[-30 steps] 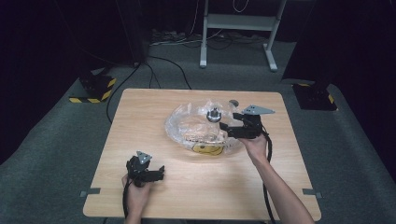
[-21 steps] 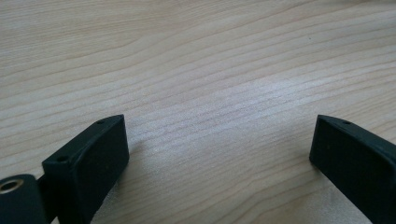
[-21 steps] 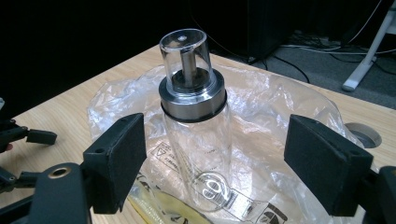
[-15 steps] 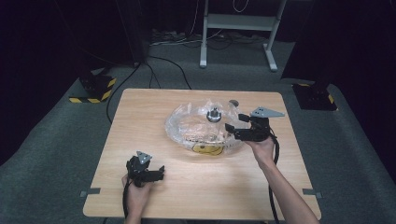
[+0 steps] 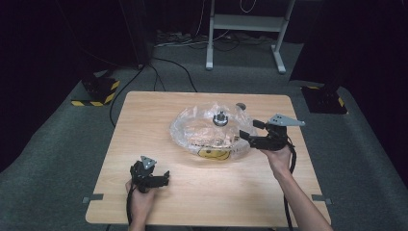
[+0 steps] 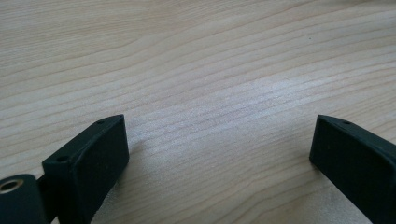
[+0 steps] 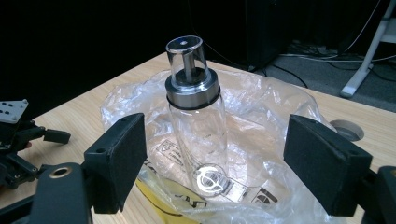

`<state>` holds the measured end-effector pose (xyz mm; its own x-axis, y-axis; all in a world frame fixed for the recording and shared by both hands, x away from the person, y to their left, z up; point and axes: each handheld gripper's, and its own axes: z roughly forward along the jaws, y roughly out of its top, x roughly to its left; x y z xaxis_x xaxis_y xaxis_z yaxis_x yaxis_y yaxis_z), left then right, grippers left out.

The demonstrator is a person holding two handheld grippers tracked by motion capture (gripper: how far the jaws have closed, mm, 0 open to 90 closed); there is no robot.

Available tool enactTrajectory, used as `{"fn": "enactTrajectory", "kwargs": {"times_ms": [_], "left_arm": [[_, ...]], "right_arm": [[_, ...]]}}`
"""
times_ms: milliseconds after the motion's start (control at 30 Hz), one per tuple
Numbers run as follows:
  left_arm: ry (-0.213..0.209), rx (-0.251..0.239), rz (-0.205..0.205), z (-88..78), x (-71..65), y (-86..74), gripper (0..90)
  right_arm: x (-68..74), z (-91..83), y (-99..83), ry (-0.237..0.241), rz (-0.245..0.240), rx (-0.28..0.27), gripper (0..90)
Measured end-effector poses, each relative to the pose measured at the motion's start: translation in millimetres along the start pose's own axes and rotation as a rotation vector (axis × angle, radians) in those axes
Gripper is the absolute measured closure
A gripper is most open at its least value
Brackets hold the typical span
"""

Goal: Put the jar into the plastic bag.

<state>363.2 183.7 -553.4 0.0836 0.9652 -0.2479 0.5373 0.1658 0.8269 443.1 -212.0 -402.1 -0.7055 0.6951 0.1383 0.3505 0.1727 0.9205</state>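
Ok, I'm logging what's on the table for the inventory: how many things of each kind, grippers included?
Clear bottle with steel collar: 1
Clear plastic bag around it: 1
Handheld grippers: 2, left gripper and right gripper
Total: 4

Light wooden counter [image 5: 159,192] stands on grey carpet floor [image 5: 53,159]. Behind it: white metal stand [image 5: 245,29] and floor cables [image 5: 168,72]. Yellow-black striped blocks [image 5: 98,94] flank its far corners. Surroundings dark.

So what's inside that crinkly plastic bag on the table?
A clear bottle with a metal collar stands upright in the plastic bag. A yellow print shows at the bag's front; the bottle's base is hidden by folds.
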Motion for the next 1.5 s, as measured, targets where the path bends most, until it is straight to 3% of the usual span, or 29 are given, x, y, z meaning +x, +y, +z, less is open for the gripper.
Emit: {"fn": "enactTrajectory", "kwargs": {"times_ms": [1067,1500], "left_arm": [[0.0,0.0,0.0,0.0,0.0,0.0,4.8],[0.0,0.0,-0.001,0.0,0.0,0.0,4.8]], "right_arm": [[2.2,-46.1,-23.5,-0.005,0.019,-0.053,21.5],[4.0,-54.2,-35.0,-0.016,0.018,-0.054,21.6]]}}
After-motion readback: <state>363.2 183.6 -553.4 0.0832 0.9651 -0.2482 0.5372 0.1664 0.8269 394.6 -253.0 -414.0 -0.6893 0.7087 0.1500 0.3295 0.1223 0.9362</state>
